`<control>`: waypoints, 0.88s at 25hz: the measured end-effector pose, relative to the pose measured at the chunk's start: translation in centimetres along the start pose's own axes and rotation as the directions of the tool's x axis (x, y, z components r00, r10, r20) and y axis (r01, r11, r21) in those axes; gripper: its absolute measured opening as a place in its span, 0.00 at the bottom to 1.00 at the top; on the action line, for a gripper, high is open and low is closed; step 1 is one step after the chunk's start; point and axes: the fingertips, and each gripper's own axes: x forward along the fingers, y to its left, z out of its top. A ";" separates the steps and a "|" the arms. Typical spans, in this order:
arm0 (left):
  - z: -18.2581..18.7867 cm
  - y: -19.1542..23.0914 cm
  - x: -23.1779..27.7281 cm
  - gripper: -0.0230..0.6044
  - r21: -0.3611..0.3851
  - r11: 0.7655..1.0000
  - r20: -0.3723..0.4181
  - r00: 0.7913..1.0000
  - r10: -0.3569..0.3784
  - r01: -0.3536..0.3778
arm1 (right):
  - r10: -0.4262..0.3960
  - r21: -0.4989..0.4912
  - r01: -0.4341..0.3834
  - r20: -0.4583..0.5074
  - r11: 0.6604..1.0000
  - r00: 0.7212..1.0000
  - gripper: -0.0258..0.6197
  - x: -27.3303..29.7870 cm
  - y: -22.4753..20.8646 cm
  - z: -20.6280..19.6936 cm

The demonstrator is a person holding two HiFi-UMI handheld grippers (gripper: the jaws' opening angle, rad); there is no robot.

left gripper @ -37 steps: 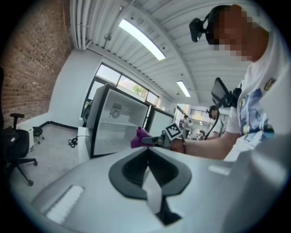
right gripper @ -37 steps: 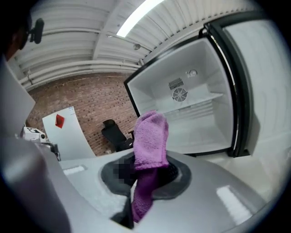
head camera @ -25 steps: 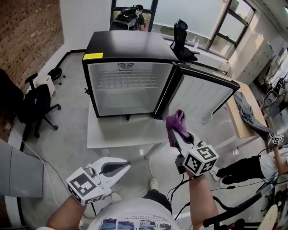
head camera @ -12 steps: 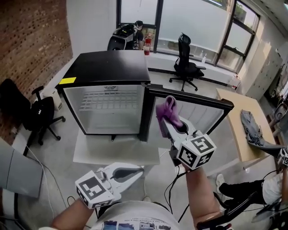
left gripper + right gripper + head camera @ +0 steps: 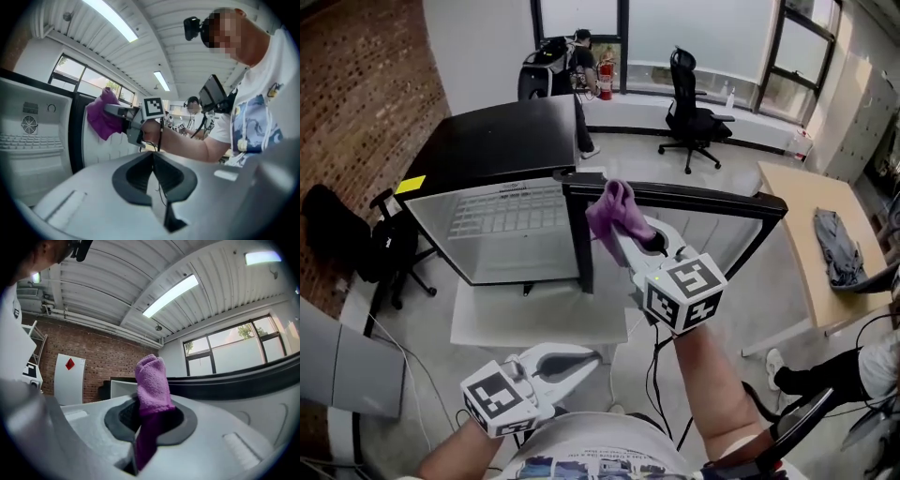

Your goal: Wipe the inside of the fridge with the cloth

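Observation:
A small black fridge (image 5: 492, 141) stands open on a low white table (image 5: 520, 309); its white inside with a wire shelf (image 5: 502, 211) faces me. Its door (image 5: 675, 202) swings out to the right. My right gripper (image 5: 623, 230) is shut on a purple cloth (image 5: 609, 211), held in front of the door's top edge, right of the fridge opening. In the right gripper view the cloth (image 5: 151, 385) sticks up from between the closed jaws. My left gripper (image 5: 581, 354) hangs low near my body, jaws together and empty. The left gripper view shows the cloth (image 5: 104, 119) by the door.
Black office chairs stand at the left (image 5: 380, 248) and far back (image 5: 694, 122). A wooden desk (image 5: 825, 253) with grey cloth is at the right. A person (image 5: 578, 56) stands by the far windows. A brick wall (image 5: 356, 84) runs along the left.
My right gripper has carried the purple cloth up and leftward, closer to the fridge opening. The view has shifted, showing the fridge more from the right. The left gripper stays low.

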 end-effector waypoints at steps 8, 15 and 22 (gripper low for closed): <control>1.6 -1.7 2.2 0.05 0.026 0.993 0.029 0.993 -0.114 0.114 | -0.143 -0.023 0.143 -0.025 0.990 0.989 0.12 -3.9 -5.4 -0.6; 1.6 -2.9 3.8 0.05 0.025 0.988 0.012 0.988 -0.151 0.151 | -0.250 -0.050 0.247 -0.049 0.968 0.967 0.12 -8.3 -8.8 -0.7; 1.3 -4.5 5.6 0.05 0.024 0.982 0.009 0.982 -0.189 0.188 | -0.348 -0.091 0.341 -0.076 0.936 0.934 0.12 -12.8 -12.1 -0.7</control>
